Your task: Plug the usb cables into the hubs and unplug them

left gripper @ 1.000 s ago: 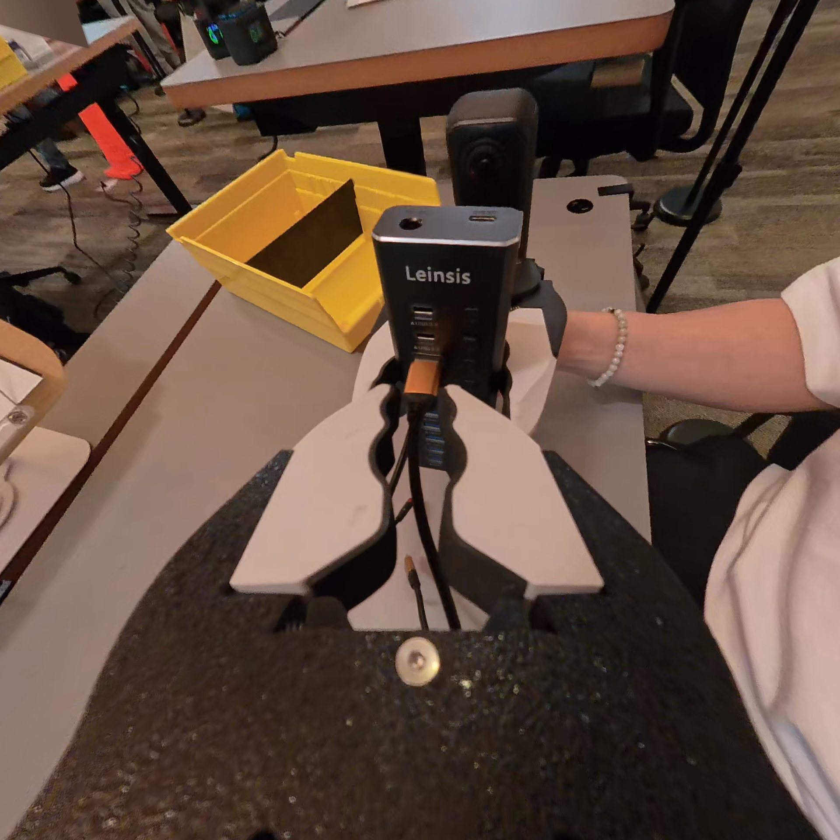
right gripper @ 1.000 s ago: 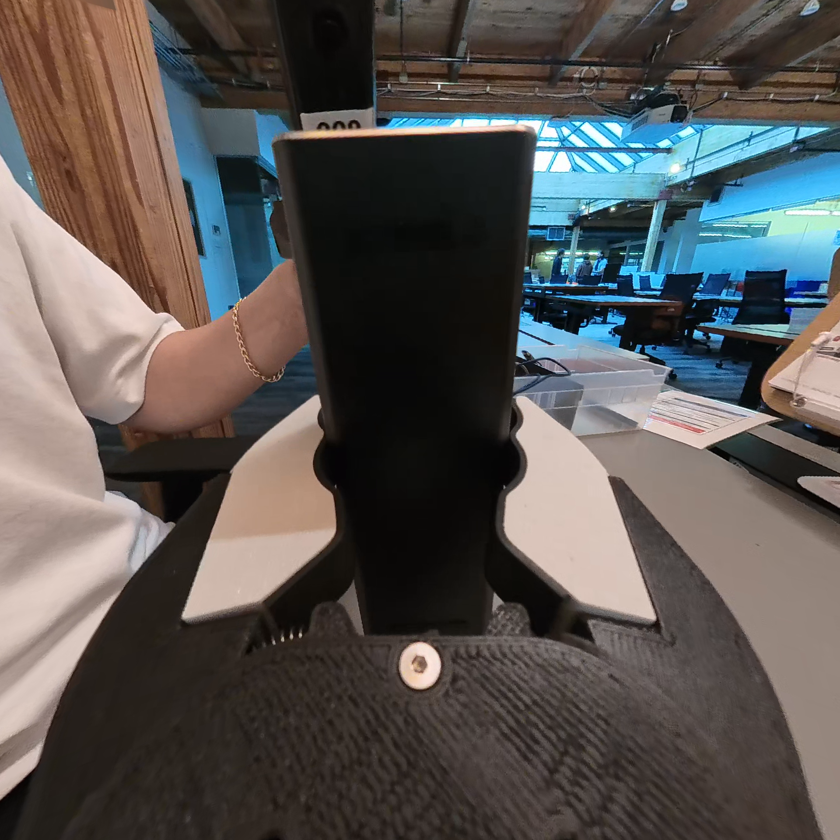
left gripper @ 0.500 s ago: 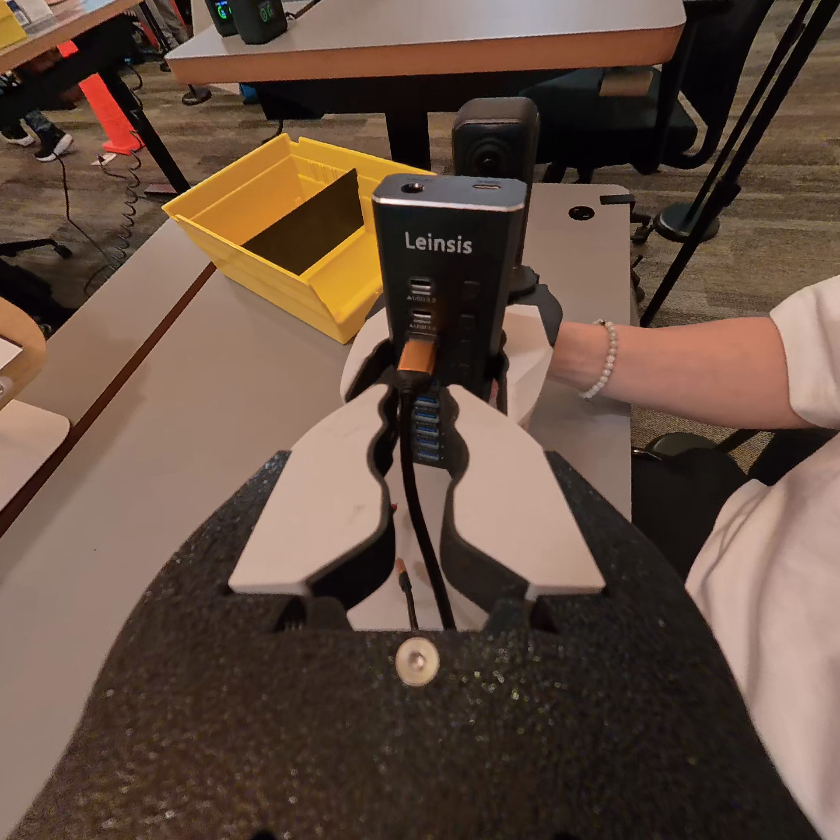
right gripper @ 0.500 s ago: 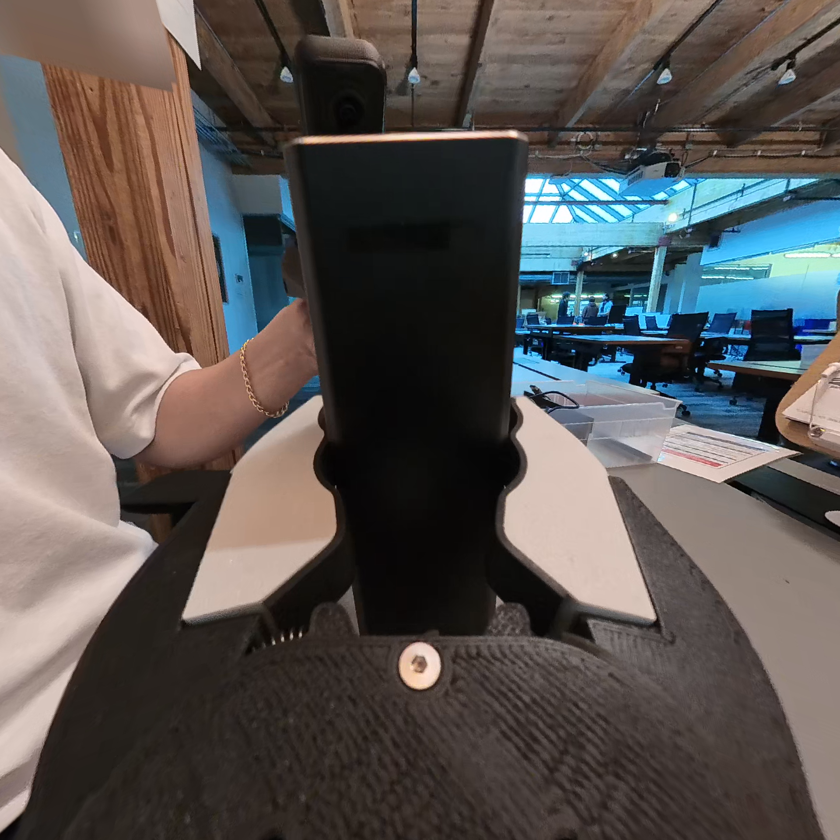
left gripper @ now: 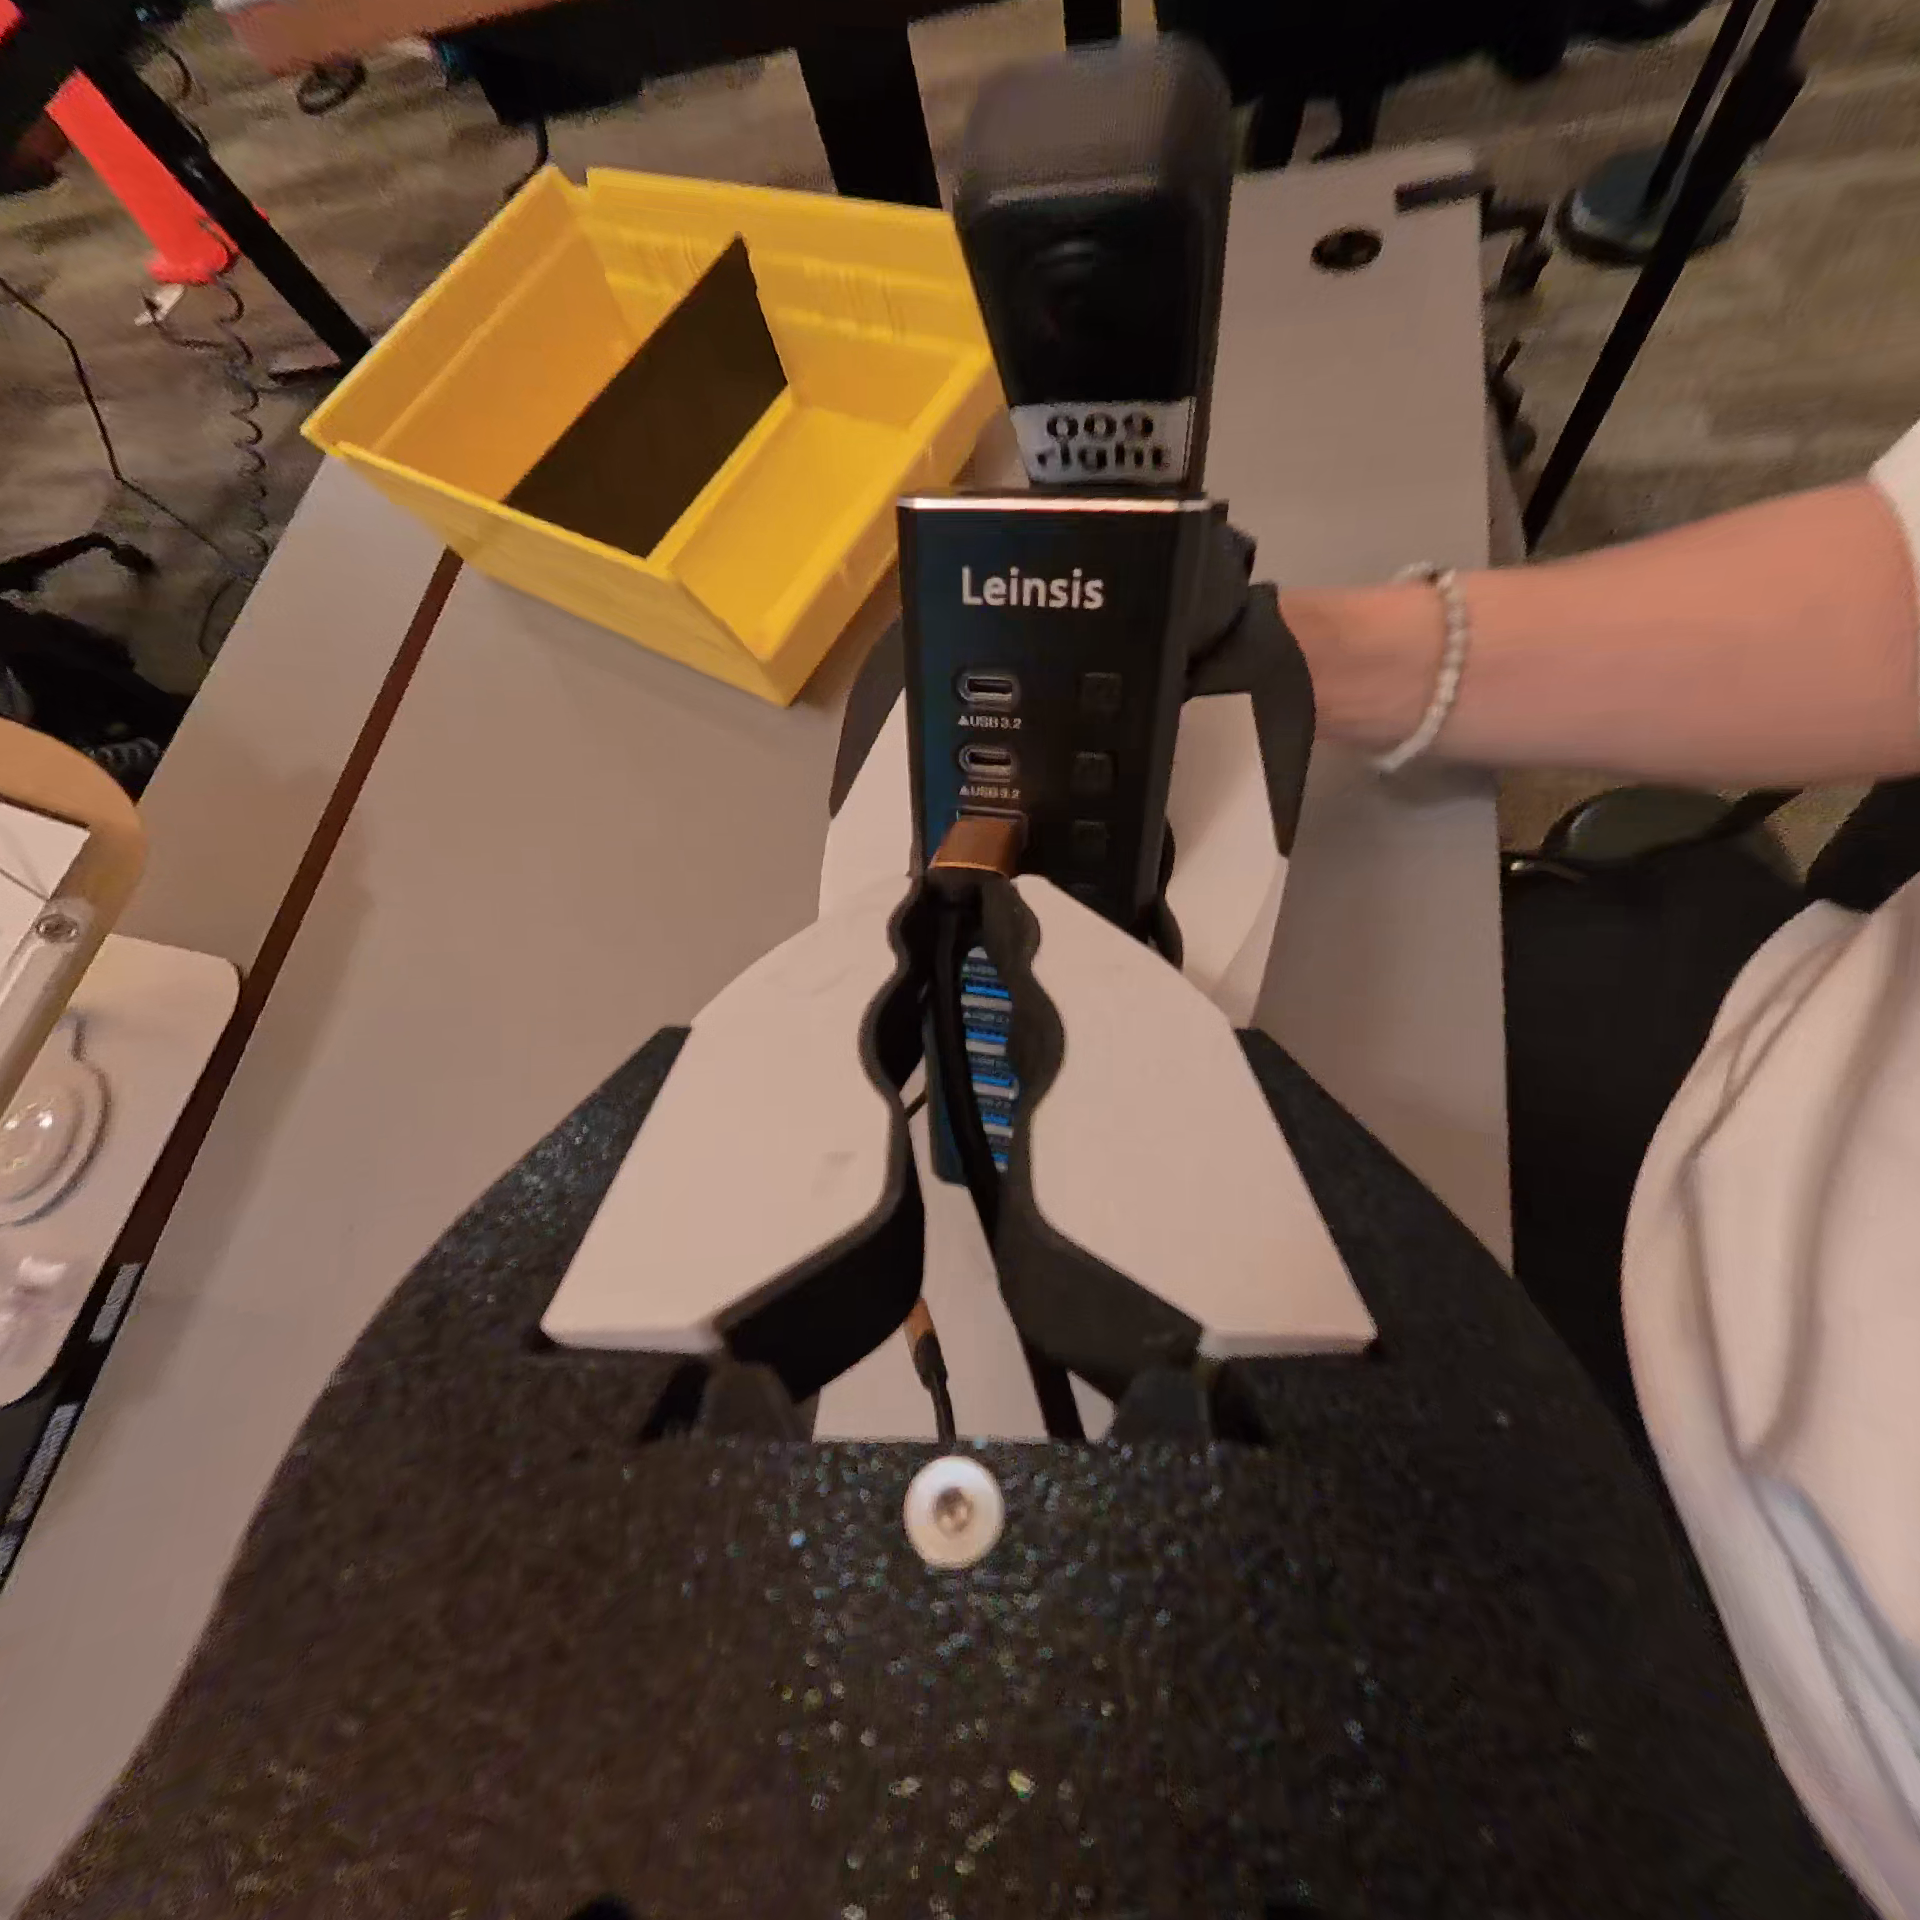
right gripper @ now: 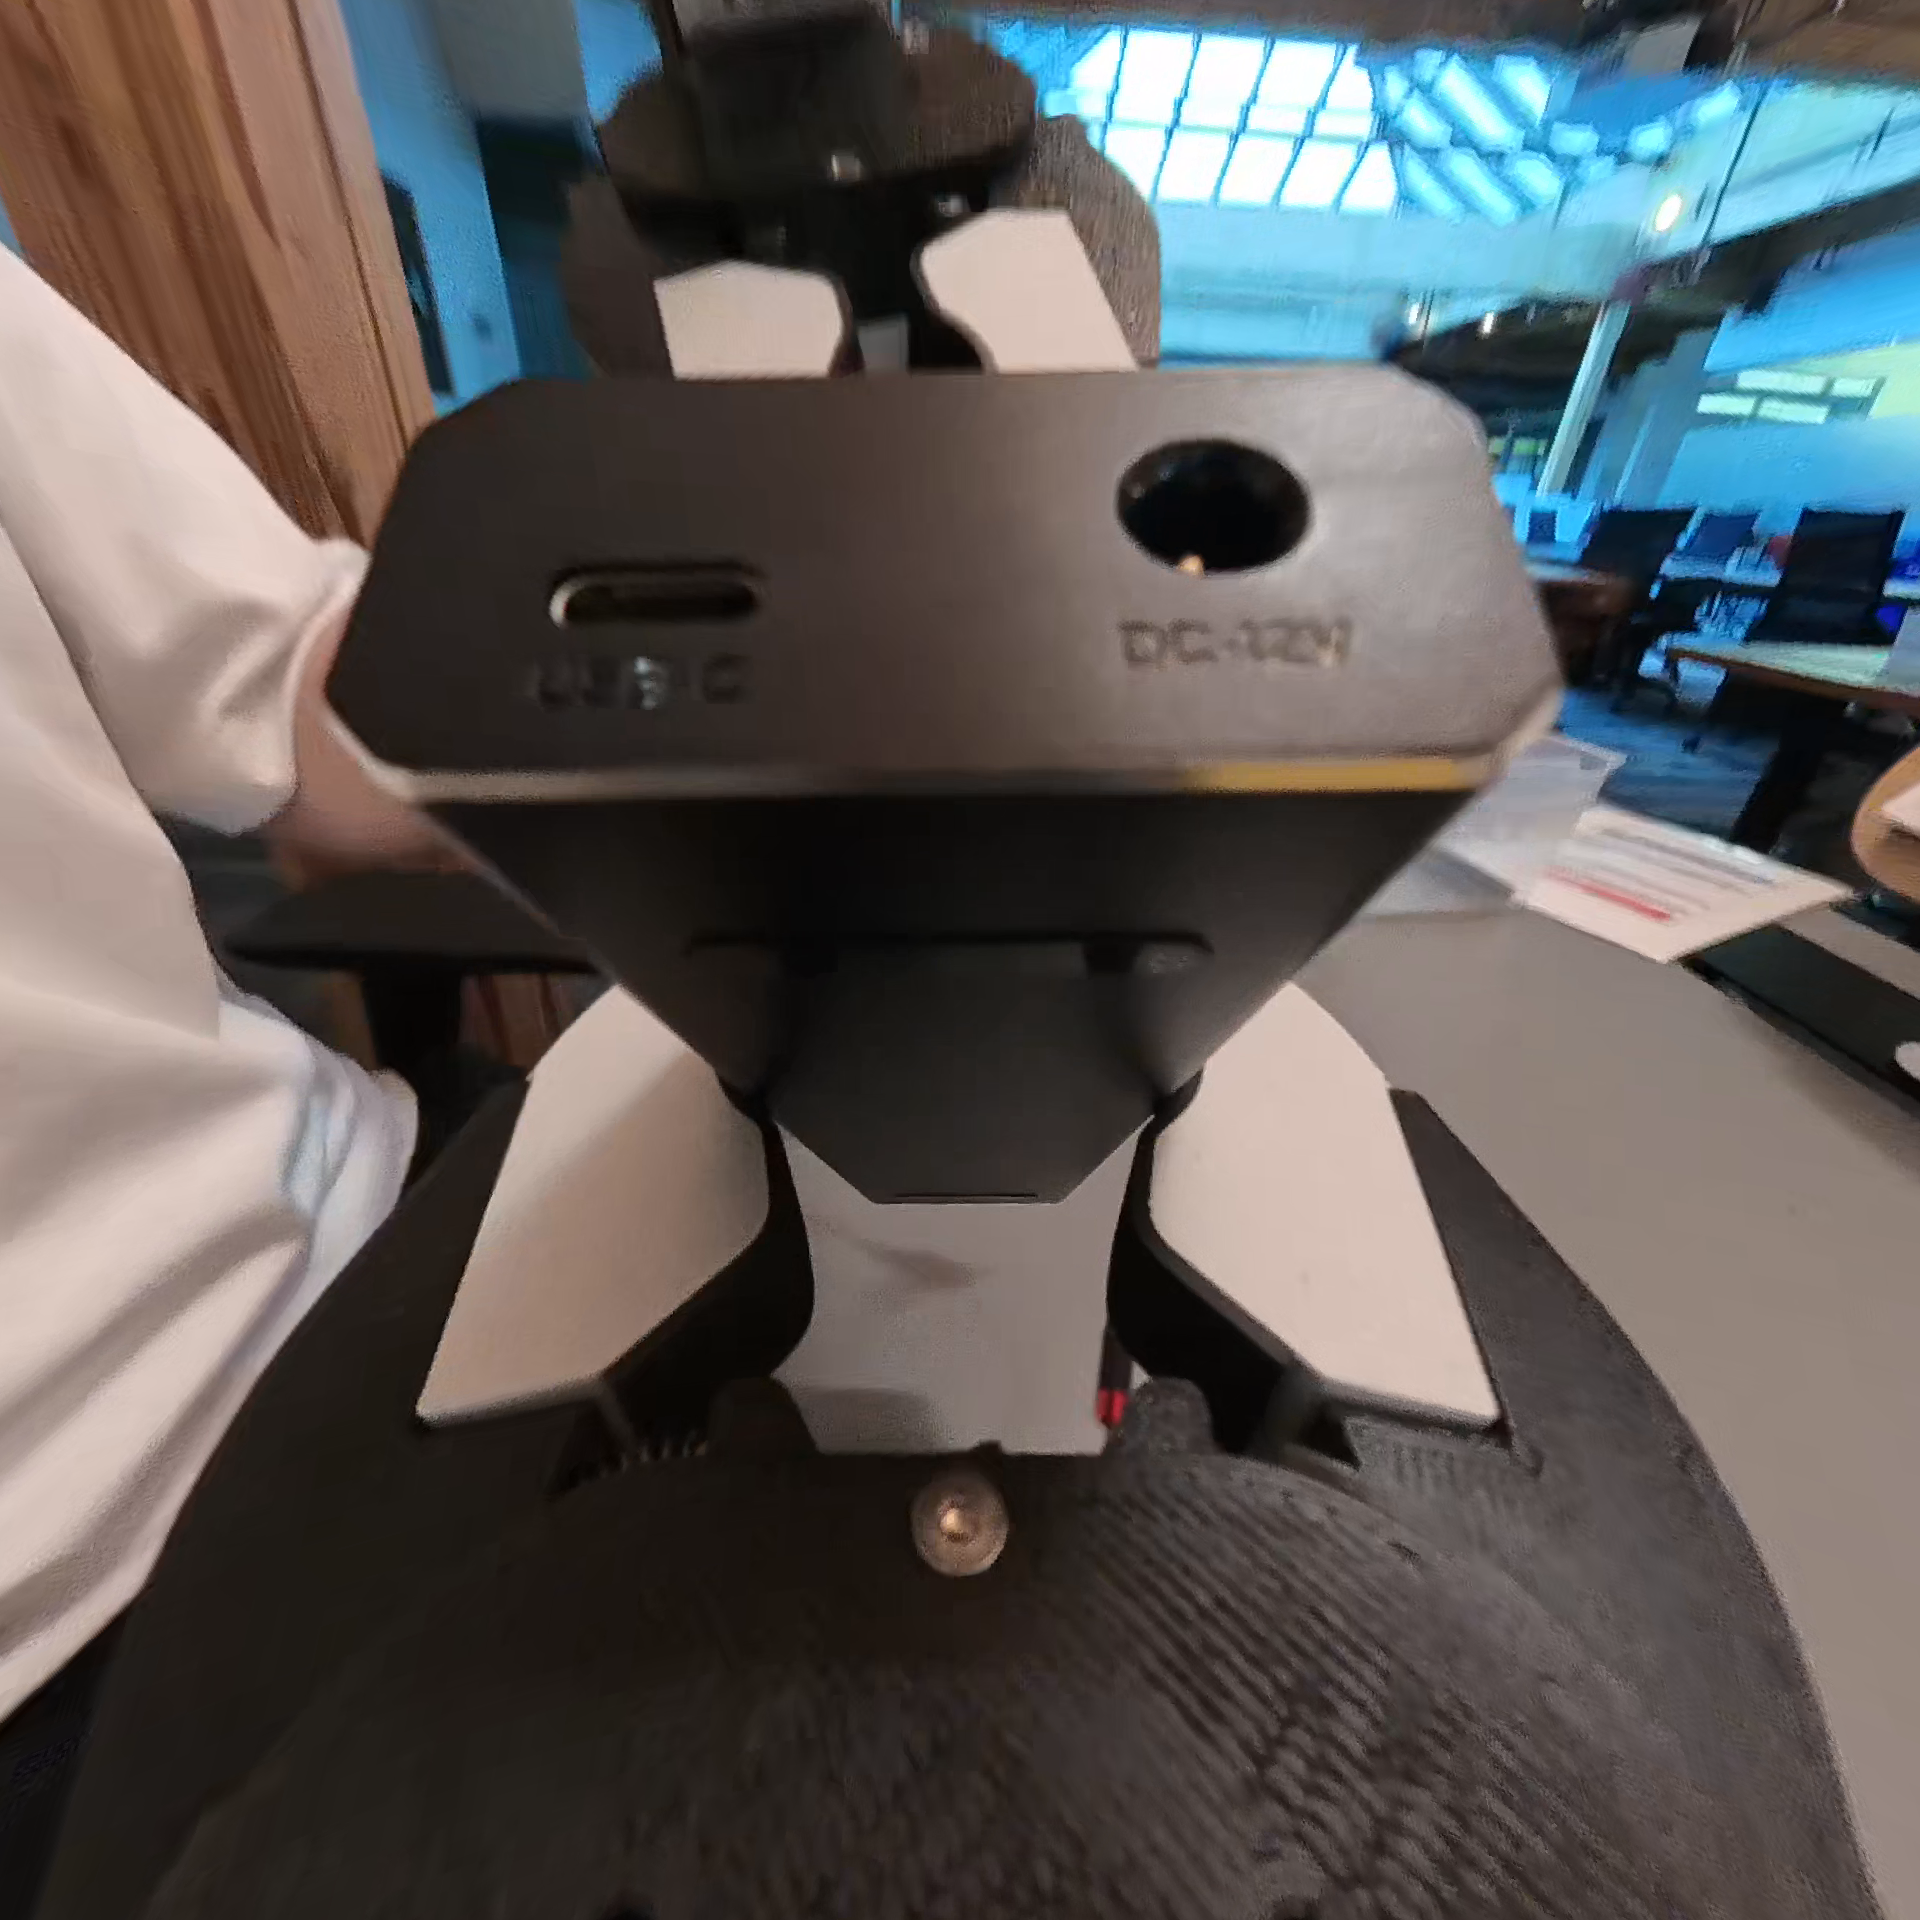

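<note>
The black USB hub (left gripper: 1039, 665) stands upright above the grey table (left gripper: 520, 935). My left gripper (left gripper: 966, 904) is shut on a black USB cable (left gripper: 961, 1039). The cable's copper plug (left gripper: 971, 847) sits in a port on the hub's face, below two small oval ports. My right gripper (right gripper: 956, 1091) is shut on the hub's lower part. In the right wrist view the hub (right gripper: 935, 644) leans toward the camera and shows its end face with an oval port and a round jack. The left gripper (right gripper: 883, 301) shows behind it.
A yellow bin (left gripper: 665, 436) with a dark divider stands at the table's far left. A second loose cable end (left gripper: 925, 1340) lies under my left fingers. A person's forearm with a bead bracelet (left gripper: 1558, 665) reaches in from the right. Papers (right gripper: 1662, 883) lie on the table. Some 5 centimetres of space lies between my two pairs of fingers.
The hub has tipped so its end face now points at the right wrist camera. The left wrist view looks at it from higher up. The plug stays in its port.
</note>
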